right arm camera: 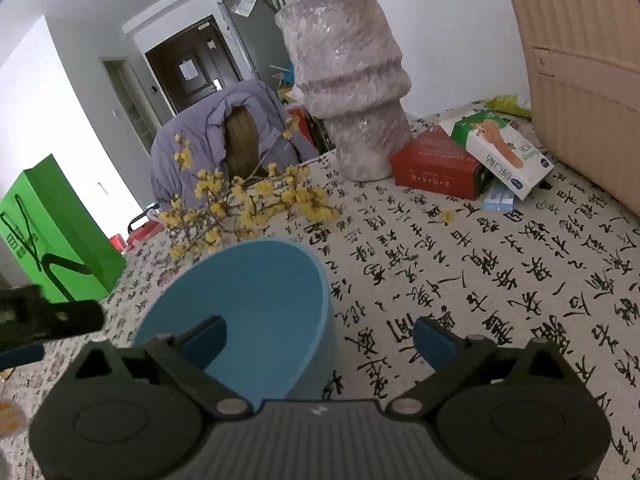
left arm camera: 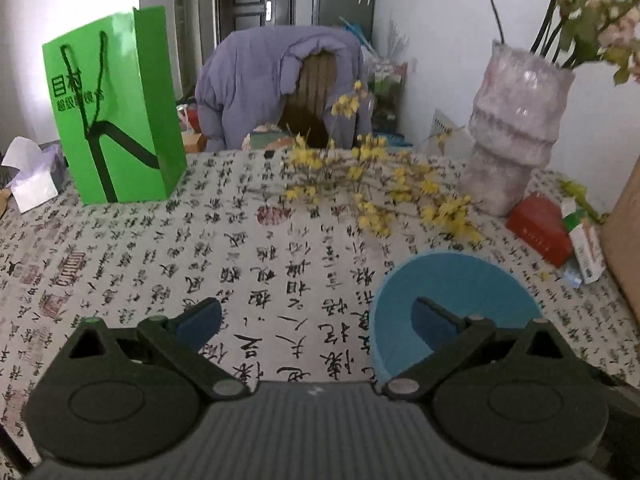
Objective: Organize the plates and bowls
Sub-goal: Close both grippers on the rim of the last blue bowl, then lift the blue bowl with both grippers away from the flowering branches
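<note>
One blue bowl [right arm camera: 256, 312] stands upright on the table [right arm camera: 500, 280], in front of the wrapped vase [right arm camera: 352, 92], likely set in open space so either gripper can reach its rim. The right gripper [right arm camera: 320, 340] has its jaws spread wide, straddling the bowl's right wall without closing; the left gripper [left arm camera: 318, 326] is equally wide open and holds nothing, the bowl just to its right. I count one bowl and no plates. Behind the bowl lies one spray of yellow blossom branches [right arm camera: 248, 204]; right of the vase sits one red box [right arm camera: 436, 166]; far left stands one green paper bag [left arm camera: 116, 112].
</note>
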The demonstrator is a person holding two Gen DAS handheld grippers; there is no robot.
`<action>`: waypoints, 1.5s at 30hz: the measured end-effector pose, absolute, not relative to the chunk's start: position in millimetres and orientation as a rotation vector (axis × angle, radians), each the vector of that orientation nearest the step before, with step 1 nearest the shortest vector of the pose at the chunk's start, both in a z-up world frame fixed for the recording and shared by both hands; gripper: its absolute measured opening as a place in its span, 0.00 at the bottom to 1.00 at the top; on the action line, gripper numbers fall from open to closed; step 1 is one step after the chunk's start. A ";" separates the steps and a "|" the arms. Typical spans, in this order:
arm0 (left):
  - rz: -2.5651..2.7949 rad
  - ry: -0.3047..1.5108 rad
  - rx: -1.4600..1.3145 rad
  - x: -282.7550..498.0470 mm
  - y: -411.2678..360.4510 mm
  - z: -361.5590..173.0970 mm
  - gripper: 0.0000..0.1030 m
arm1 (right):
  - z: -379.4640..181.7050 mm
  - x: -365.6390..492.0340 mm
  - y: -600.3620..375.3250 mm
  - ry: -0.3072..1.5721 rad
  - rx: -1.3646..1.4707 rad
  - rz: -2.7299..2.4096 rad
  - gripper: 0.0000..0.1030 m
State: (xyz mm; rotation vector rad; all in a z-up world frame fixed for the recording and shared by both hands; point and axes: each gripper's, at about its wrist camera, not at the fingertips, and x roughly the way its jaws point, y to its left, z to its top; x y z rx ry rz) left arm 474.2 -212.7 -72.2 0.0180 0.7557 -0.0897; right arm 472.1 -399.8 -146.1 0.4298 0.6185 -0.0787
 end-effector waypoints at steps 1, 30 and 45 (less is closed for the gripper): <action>-0.090 0.762 0.021 476.3 -214.8 -75.5 1.00 | -147.0 473.0 -399.2 0.623 0.426 -0.079 0.92; -0.153 0.803 0.101 479.9 -254.4 -124.9 0.16 | -162.1 484.8 -387.6 0.728 0.396 -0.069 0.15; -0.141 0.798 0.093 474.7 -250.9 -123.9 0.16 | -161.3 483.5 -384.9 0.730 0.387 -0.080 0.13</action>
